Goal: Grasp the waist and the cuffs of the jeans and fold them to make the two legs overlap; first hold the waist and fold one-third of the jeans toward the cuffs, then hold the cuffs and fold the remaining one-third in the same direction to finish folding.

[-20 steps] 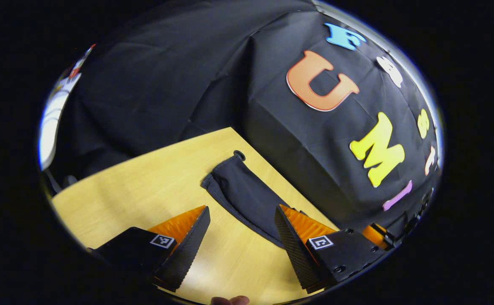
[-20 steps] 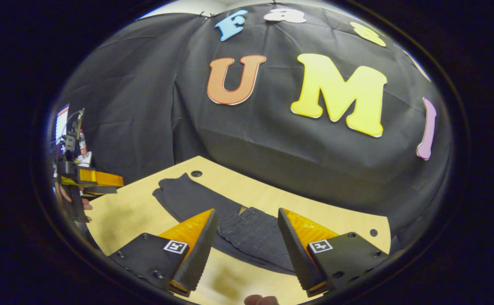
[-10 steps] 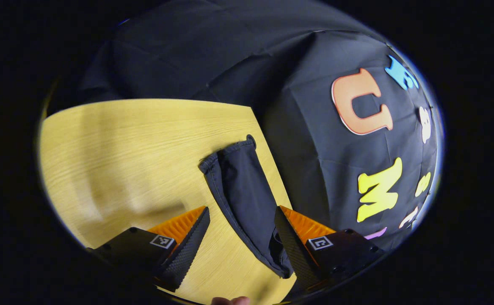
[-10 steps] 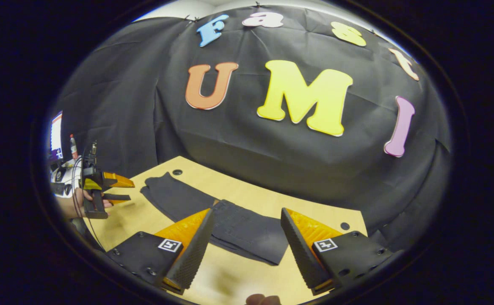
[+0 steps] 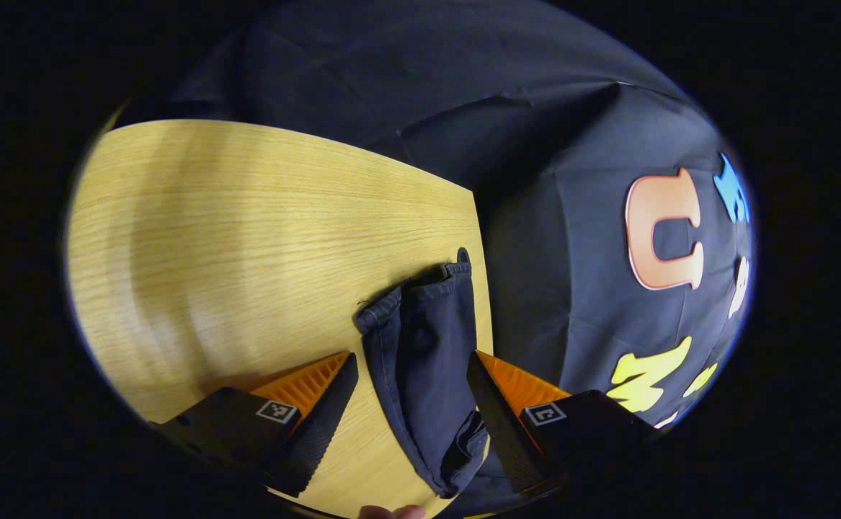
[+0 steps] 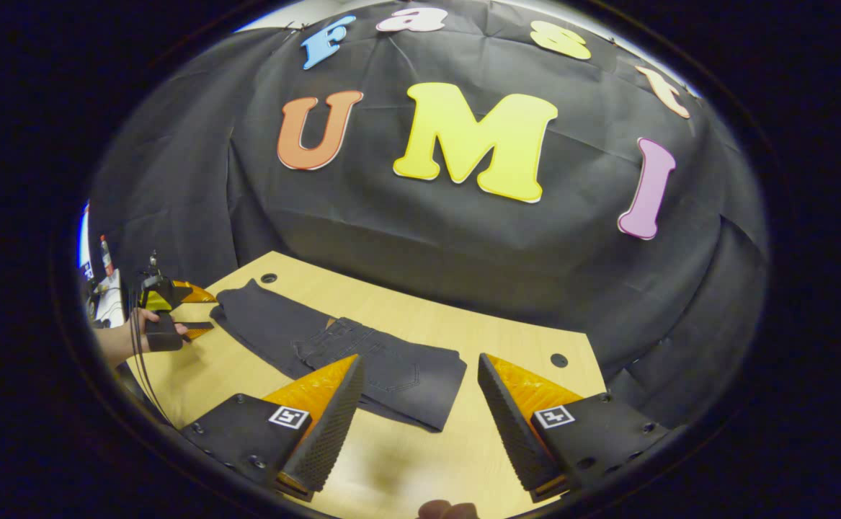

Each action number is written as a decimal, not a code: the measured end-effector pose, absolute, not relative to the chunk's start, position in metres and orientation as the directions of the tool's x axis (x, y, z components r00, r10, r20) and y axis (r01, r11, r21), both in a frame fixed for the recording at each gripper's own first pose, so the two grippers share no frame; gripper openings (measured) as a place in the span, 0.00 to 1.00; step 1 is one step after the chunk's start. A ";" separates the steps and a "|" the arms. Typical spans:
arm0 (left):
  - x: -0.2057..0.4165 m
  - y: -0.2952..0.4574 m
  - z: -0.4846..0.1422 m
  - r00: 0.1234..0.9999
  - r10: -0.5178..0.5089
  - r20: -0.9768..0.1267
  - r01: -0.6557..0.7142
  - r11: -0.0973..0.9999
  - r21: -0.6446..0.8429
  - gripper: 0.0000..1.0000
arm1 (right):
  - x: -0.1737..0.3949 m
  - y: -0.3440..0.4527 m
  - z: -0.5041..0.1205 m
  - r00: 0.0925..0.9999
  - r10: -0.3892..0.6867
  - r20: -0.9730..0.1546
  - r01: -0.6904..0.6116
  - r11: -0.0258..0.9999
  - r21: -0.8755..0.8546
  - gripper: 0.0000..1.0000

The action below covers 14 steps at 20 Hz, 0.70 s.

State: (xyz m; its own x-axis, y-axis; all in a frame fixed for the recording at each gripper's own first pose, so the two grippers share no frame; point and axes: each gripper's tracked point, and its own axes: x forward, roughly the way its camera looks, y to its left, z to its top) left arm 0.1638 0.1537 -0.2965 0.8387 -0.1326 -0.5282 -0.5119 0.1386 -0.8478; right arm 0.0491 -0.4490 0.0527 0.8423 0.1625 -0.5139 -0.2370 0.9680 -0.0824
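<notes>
Jeans [image 6: 341, 346] lie on table [image 6: 506, 346] w/ waist third folded over, both grippers [image 5: 411, 382] [image 6: 420, 389] spread wide, gripping nothing; risk: left pinches just one cuff [image 5: 420, 295] layer, so fold skews.

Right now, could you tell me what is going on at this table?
A person is folding dark jeans on a wooden table with a hand-held gripper in each hand. The waist end is already folded over toward the cuffs. The left hand-held gripper is open and straddles the leg near the cuffs without gripping it. The right hand-held gripper is open too, hanging above the folded waist end and holding nothing. The cuff fold is not yet done.
</notes>
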 end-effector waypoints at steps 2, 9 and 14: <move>0.174 0.153 -0.299 0.838 -0.133 -0.529 -0.514 0.133 -0.847 0.98 | 0.050 -0.452 0.051 0.840 0.156 -0.520 -0.226 0.971 -0.074 0.96; 0.200 0.152 -0.303 0.850 -0.127 -0.510 -0.498 0.121 -0.859 0.97 | 0.054 -0.472 0.038 0.823 0.109 -0.557 -0.169 0.984 -0.058 0.97; 0.204 0.151 -0.318 0.831 -0.113 -0.544 -0.530 0.136 -0.837 0.65 | 0.047 -0.485 0.033 0.818 0.076 -0.570 -0.134 0.989 -0.061 0.97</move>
